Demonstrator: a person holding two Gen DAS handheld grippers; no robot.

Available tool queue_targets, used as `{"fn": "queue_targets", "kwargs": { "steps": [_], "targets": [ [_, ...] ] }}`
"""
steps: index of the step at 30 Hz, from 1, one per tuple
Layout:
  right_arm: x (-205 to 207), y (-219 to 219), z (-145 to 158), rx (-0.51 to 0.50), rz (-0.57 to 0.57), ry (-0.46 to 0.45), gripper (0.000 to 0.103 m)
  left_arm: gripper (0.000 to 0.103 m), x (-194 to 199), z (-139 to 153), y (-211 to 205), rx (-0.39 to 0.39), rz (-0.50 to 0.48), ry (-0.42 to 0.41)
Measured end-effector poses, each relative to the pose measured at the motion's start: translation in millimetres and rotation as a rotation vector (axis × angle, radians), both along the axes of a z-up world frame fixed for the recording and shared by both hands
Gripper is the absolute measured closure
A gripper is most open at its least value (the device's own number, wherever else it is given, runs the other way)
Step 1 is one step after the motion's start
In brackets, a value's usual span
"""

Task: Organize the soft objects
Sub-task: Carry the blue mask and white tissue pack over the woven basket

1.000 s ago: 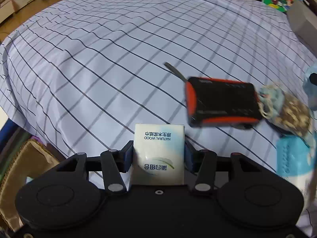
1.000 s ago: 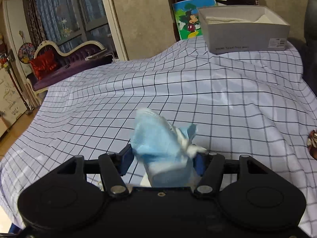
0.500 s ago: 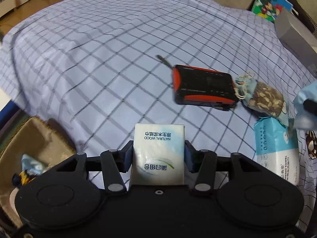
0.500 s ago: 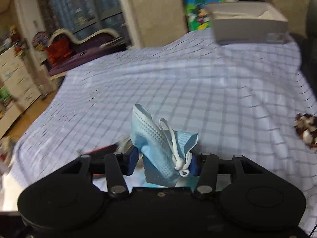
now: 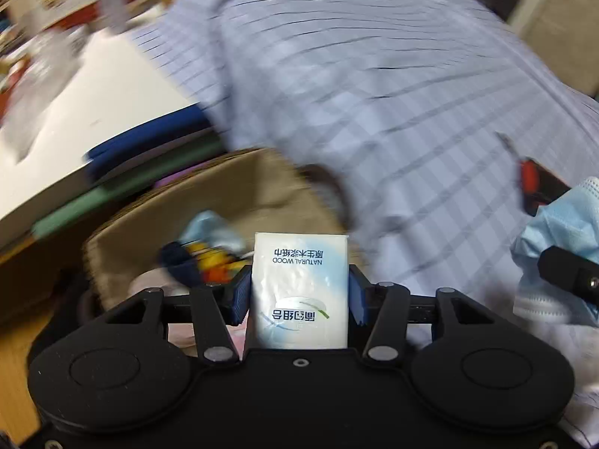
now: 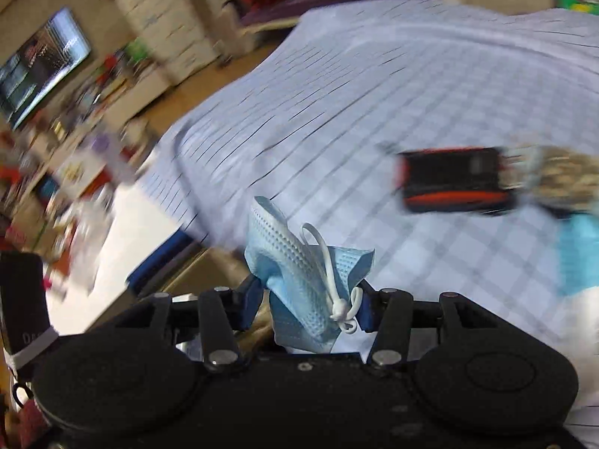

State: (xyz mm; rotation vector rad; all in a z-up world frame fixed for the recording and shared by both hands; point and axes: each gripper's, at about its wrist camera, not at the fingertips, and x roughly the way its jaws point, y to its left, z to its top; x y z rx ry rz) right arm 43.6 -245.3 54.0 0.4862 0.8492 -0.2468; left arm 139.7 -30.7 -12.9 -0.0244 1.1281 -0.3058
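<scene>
My left gripper (image 5: 299, 293) is shut on a white tissue pack (image 5: 299, 288) printed with "NATURAL WOOD". It hangs over a tan fabric basket (image 5: 239, 183) beside the bed, which holds a blue mask (image 5: 209, 230) and other blurred items. My right gripper (image 6: 309, 299) is shut on a crumpled blue face mask (image 6: 295, 273) with white ear loops. That mask (image 5: 558, 239) and one right finger show at the right edge of the left wrist view. A black and orange pouch (image 6: 455, 181) and a patterned drawstring bag (image 6: 561, 177) lie on the checked bedsheet (image 6: 411, 86).
The bed's corner (image 5: 232, 75) drops to a wooden floor, with a white board (image 5: 97, 104) and blue and green edges beside the basket. A light blue wipes pack (image 6: 578, 258) lies at the right. Cluttered shelves and a screen (image 6: 41, 67) stand at the far left.
Both grippers have swung left from over the bed toward its edge, each keeping its object. The basket has come under the left gripper. The pouch and bag have slid rightward in both views.
</scene>
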Motion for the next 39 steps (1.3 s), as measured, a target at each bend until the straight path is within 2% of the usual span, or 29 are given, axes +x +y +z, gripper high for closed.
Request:
{"fn": "queue_targets", "kwargs": {
  "steps": [5,14,20,31,39],
  "targets": [
    [41,44,-20,0.048,0.117,0.064,0.054,0.053,4,-14,39,0.0,0.105,0.022],
    [64,96,-36,0.043,0.179,0.109,0.054,0.053,-1,-25,60,-0.038,0.134,0.051],
    [64,103,-36,0.038,0.185,0.103,0.054,0.054,-6,-26,57,-0.042,0.132,0.06],
    [59,79,-38,0.079,0.169,0.079,0.054,0.053,-3,-26,47,0.005,0.132,0.078],
    [76,72,-36,0.084,0.18,0.084,0.054,0.053,6,-32,56,0.008,0.156,0.095]
  ]
}}
